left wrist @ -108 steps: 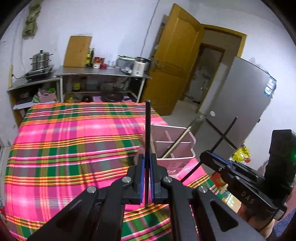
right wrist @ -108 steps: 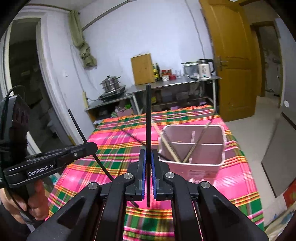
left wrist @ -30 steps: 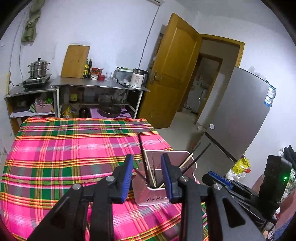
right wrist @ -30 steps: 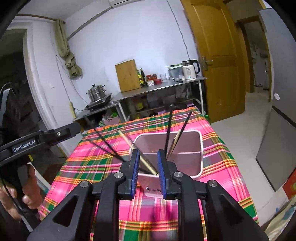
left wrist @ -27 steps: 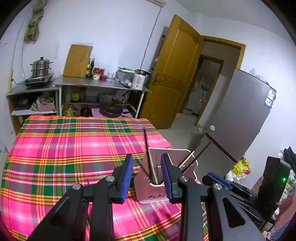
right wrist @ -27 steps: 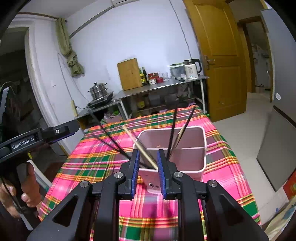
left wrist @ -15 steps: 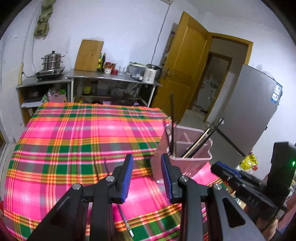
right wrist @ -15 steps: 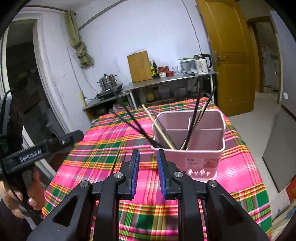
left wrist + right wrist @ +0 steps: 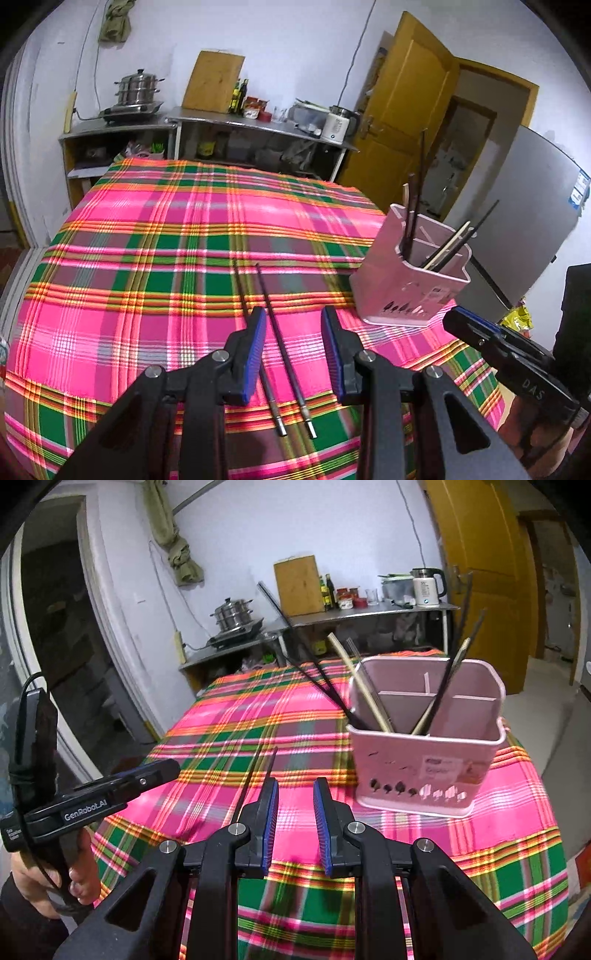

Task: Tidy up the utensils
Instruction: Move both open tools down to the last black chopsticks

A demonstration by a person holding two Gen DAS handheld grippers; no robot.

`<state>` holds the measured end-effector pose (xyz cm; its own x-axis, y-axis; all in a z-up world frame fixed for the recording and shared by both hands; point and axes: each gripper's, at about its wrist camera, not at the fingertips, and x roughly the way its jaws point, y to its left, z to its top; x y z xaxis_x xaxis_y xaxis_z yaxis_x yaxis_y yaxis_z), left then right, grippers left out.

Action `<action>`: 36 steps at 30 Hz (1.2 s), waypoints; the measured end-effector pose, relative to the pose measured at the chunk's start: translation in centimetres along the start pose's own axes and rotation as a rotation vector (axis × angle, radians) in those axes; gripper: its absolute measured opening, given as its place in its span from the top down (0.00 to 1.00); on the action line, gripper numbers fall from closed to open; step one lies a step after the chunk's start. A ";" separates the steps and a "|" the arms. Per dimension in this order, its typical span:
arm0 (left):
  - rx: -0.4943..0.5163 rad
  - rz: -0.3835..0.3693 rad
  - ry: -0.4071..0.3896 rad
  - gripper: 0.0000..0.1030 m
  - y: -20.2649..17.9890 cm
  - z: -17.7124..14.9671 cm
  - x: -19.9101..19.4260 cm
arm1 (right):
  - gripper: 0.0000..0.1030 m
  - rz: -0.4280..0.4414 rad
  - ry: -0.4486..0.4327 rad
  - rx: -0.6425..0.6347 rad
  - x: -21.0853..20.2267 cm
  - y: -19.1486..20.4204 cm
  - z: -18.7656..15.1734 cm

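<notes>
Fingers of the left gripper stand apart, nothing clamped, over two dark chopsticks lying side by side on the plaid-covered counter. Right gripper likewise apart and empty above the cloth. Beyond, near the counter's right edge, the pink divided holder stands upright with several dark and pale chopsticks leaning in it. Metal shelf against the far wall.

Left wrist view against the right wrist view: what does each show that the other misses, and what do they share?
Only the left wrist view shows the metal-tipped ends of the two dark chopsticks on the tablecloth and the fridge. Only the right shows the person's hand and the dark doorway. Both show the pink utensil holder, the plaid tablecloth and the steamer pot.
</notes>
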<state>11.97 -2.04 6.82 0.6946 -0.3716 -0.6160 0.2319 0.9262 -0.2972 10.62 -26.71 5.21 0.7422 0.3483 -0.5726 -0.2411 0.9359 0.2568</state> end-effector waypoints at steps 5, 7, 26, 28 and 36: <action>-0.029 0.028 0.044 0.73 1.7 -1.1 2.1 | 0.81 0.009 0.042 -0.009 2.0 0.5 -0.6; -0.033 0.042 0.068 0.75 2.2 -1.5 3.3 | 0.81 0.012 0.060 -0.007 2.9 0.5 -0.8; -0.050 0.078 0.187 0.91 3.9 -2.1 11.9 | 0.81 0.018 0.161 -0.011 8.6 0.9 -1.6; -0.057 0.079 0.185 0.92 4.2 -2.1 11.6 | 0.81 0.020 0.170 -0.014 9.2 1.0 -1.6; -0.124 0.139 0.159 0.93 7.0 -3.4 8.9 | 0.81 0.041 0.209 -0.027 12.4 2.2 -1.2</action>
<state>17.47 0.93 -3.28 0.5961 -0.2557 -0.7611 0.0497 0.9579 -0.2829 18.52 -20.33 -2.27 0.5859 0.3866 -0.7122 -0.2874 0.9209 0.2634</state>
